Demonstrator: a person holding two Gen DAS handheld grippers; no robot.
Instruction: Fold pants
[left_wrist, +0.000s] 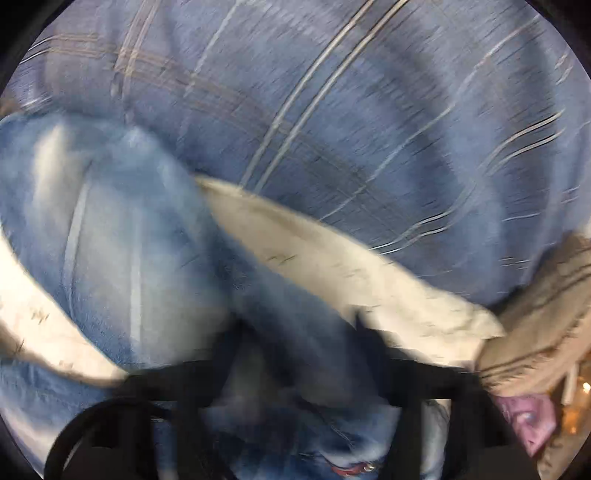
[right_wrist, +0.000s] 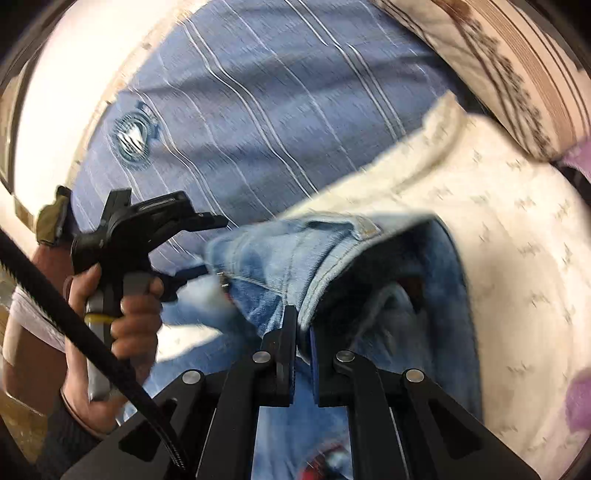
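Note:
The light blue jeans lie bunched on a white patterned cloth over a blue striped sheet. In the blurred left wrist view my left gripper has its dark fingers apart with denim filling the gap; whether the pads press on it is unclear. The right wrist view shows my right gripper shut on the jeans at the stitched waistband. To its left a hand holds the left gripper, whose fingers straddle the far end of the waistband.
The blue striped sheet spreads behind, the white cloth to the right. A beige fringed fabric and something pink lie at the right edge. A brown-patterned cushion sits at the top right.

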